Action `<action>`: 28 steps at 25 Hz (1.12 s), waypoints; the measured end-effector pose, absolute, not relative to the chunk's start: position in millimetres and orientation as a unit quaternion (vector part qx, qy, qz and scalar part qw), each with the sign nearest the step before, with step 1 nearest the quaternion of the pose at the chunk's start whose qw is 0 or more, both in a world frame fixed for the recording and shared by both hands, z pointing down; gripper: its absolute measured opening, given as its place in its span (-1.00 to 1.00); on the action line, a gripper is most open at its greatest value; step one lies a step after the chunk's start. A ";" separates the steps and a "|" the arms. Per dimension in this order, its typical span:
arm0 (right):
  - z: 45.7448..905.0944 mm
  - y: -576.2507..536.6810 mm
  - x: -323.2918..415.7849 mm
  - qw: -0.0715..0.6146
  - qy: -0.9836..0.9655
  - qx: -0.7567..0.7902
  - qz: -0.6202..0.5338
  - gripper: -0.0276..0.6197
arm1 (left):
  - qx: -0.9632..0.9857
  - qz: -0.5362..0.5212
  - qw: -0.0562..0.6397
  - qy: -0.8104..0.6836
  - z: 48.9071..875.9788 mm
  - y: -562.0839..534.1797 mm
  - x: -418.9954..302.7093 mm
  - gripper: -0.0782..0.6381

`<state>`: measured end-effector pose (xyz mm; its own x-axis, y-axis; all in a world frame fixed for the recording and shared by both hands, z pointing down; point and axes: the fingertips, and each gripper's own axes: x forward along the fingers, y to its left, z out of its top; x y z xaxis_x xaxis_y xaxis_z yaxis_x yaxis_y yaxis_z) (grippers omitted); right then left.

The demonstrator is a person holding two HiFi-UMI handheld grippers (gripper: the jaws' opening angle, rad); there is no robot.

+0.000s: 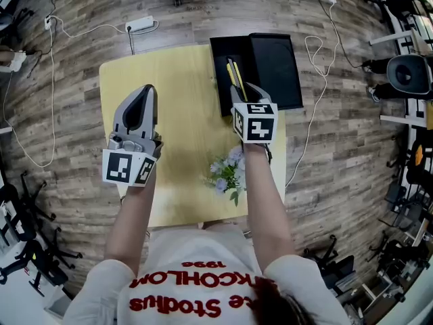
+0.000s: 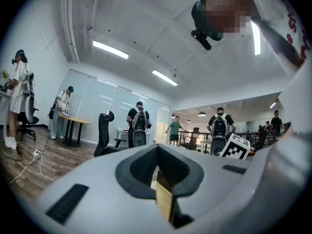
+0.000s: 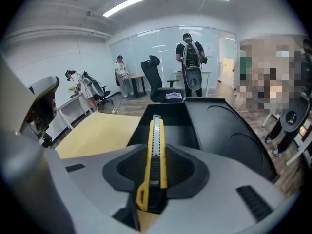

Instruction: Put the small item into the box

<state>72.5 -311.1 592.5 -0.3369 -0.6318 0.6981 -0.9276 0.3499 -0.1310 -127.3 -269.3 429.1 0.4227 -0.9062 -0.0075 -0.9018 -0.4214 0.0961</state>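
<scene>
My right gripper (image 1: 241, 91) is shut on a yellow utility knife (image 1: 234, 73), which sticks out forward between the pads. The knife's tip hangs over the tray of the open black box (image 1: 218, 66) at the far right of the yellow table (image 1: 176, 80). In the right gripper view the knife (image 3: 155, 145) runs straight ahead from the gripper (image 3: 155, 168) over the box tray (image 3: 173, 123), with the lid (image 3: 229, 135) lying flat to the right. My left gripper (image 1: 144, 93) hovers over the left of the table, jaws together with nothing between them, and points level into the room (image 2: 158, 175).
A small bunch of pale flowers (image 1: 226, 171) lies on the table near its front edge, just under my right forearm. A power strip (image 1: 140, 24) and cables lie on the wooden floor beyond the table. Several people stand far off in the room (image 2: 139, 123).
</scene>
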 end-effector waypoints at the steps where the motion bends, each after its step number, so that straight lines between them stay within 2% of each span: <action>1: 595.3 -311.0 71.4 0.290 -0.771 0.499 0.270 -0.55 | 0.842 -0.028 0.040 -0.537 430.1 -268.2 -128.1 -0.78; 6: 608.1 -308.2 66.2 0.360 -0.762 0.466 0.270 -0.56 | 0.839 -0.030 0.041 -0.541 430.6 -264.7 -131.5 -0.78; 11: 608.2 -310.6 67.8 0.364 -0.758 0.471 0.266 -0.56 | 0.836 -0.031 0.040 -0.546 428.9 -261.5 -136.2 -0.78; 16: 596.9 -309.0 73.3 0.319 -0.771 0.486 0.259 -0.52 | 0.832 -0.036 0.036 -0.552 423.6 -257.8 -143.4 -0.78; 21: 557.6 -313.1 82.1 0.231 -0.794 0.513 0.233 -0.81 | 0.830 -0.041 0.025 -0.556 410.1 -256.7 -146.0 -0.78; 28: 491.5 -307.9 86.5 0.137 -0.819 0.522 0.192 -0.86 | 0.829 -0.049 0.004 -0.558 387.5 -250.5 -143.2 -0.78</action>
